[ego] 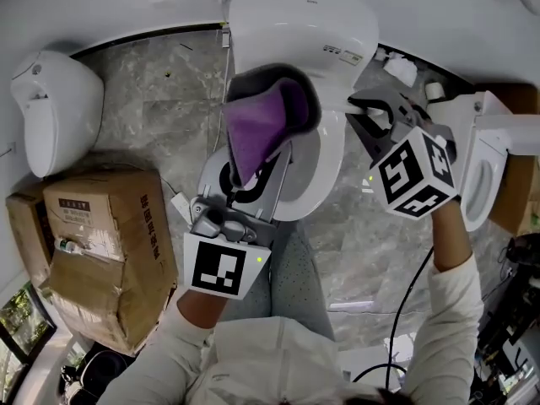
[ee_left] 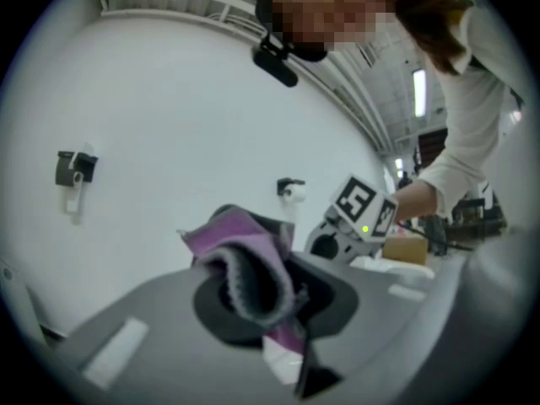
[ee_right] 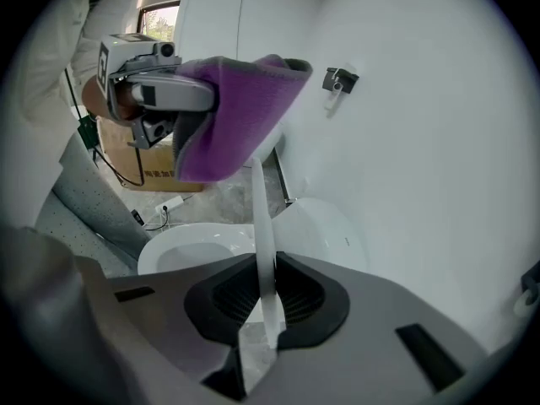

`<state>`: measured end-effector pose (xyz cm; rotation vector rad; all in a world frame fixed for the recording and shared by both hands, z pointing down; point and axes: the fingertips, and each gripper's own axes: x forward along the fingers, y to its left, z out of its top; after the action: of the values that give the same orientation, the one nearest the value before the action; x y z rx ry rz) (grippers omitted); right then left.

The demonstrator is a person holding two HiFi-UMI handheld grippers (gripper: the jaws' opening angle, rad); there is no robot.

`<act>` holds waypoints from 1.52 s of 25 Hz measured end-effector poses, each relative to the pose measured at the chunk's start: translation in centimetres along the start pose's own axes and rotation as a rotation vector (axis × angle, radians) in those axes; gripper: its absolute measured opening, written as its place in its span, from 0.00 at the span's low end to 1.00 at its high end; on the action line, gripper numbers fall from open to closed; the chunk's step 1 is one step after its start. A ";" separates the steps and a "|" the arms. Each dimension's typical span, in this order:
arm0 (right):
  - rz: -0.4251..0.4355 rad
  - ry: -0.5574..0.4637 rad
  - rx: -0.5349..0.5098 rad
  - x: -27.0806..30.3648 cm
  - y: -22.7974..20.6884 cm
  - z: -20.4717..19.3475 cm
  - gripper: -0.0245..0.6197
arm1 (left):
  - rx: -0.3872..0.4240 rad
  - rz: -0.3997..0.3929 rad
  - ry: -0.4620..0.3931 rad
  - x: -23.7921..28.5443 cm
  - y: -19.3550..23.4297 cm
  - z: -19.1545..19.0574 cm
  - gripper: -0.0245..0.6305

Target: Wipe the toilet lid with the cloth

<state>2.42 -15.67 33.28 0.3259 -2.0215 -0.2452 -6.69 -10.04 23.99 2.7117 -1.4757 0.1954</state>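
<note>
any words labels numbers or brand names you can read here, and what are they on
No text is legible.
On the cardboard box, a label: too small to read.
On the toilet lid, a sticker: too small to read.
On the left marker cube and the right marker cube: square patterns only, no words.

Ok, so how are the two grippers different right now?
The left gripper is shut on a soft purple cloth; the right gripper pinches a thin white edge, apparently the toilet lid. The left gripper's catch bunches up between its jaws; the right gripper's catch stands as a straight, narrow strip. Both are grey, and both are closed on something.
</note>
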 end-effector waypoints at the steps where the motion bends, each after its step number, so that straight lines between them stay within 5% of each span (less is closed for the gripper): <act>1: 0.002 0.013 -0.012 -0.2 1.1 -0.1 0.11 | 0.002 -0.008 0.008 -0.4 -0.2 -0.2 0.11; 17: 0.027 0.090 -0.103 -0.2 12.6 -2.1 0.17 | 0.021 -0.075 0.075 -5.8 -4.5 -4.2 0.11; 27: -0.046 0.091 -0.199 1.1 19.2 -3.7 0.20 | -0.010 0.080 0.081 -10.6 -8.3 -6.6 0.11; 38: -0.086 0.101 -0.241 2.3 23.3 -4.7 0.21 | -0.044 0.094 0.110 -13.9 -10.5 -8.9 0.11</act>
<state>2.69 5.40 44.61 0.2671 -1.8576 -0.5116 -6.09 8.18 31.17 2.5549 -1.5583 0.3075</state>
